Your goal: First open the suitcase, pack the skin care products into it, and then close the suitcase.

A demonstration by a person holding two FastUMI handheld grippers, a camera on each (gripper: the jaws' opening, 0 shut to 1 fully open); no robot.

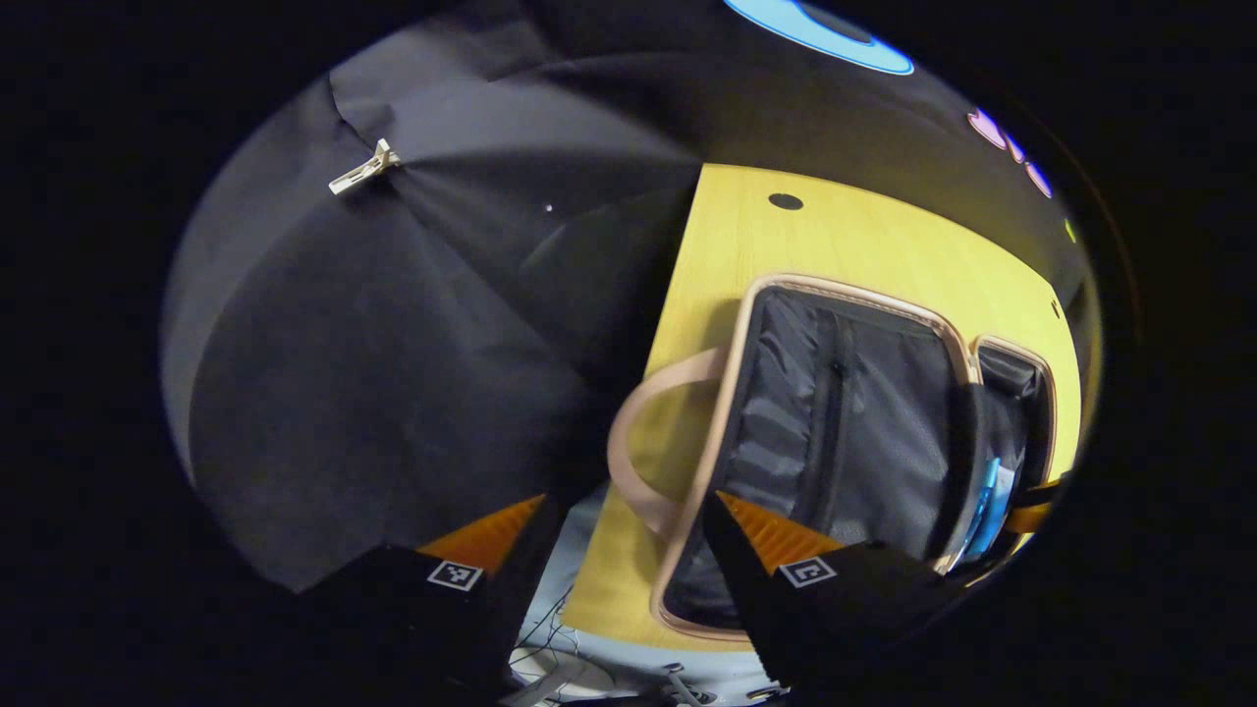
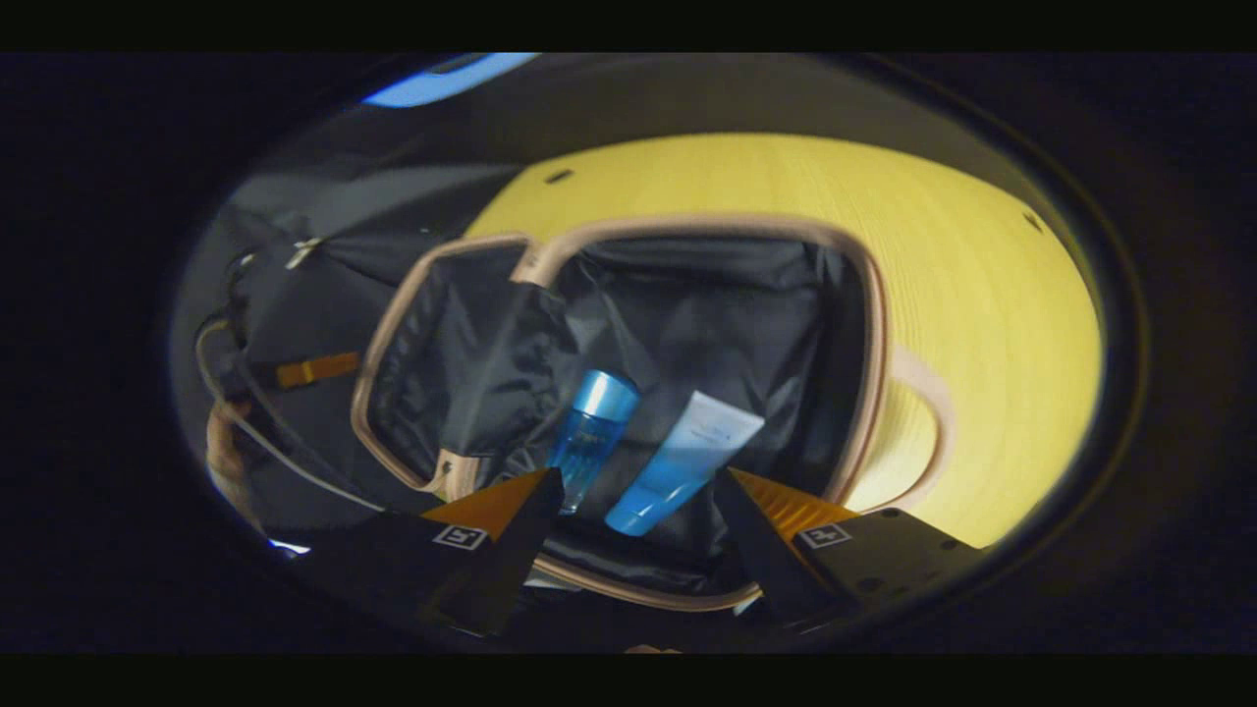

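Observation:
The suitcase (image 1: 732, 393) lies open on the yellow table (image 1: 835, 245), beige-rimmed with black lining, its beige handle (image 1: 633, 462) sticking out over the table's edge. My left gripper (image 1: 628, 496) is open just before that handle, with nothing between its fingers. In the right gripper view the suitcase (image 2: 874, 324) holds a blue bottle (image 2: 589, 432) and a blue and white tube (image 2: 687, 452), lying side by side. My right gripper (image 2: 640, 473) hovers open over them, holding nothing. The left gripper (image 2: 304, 370) and the hand holding it (image 2: 226, 462) show beyond the suitcase's other half.
The table (image 2: 982, 324) has bare wood behind and beside the suitcase, with a small dark hole (image 1: 786, 201). Its edge runs next to the black cloth wall, where a pale clip (image 1: 363, 169) is pinned. Cables lie on the floor (image 1: 560, 658) below.

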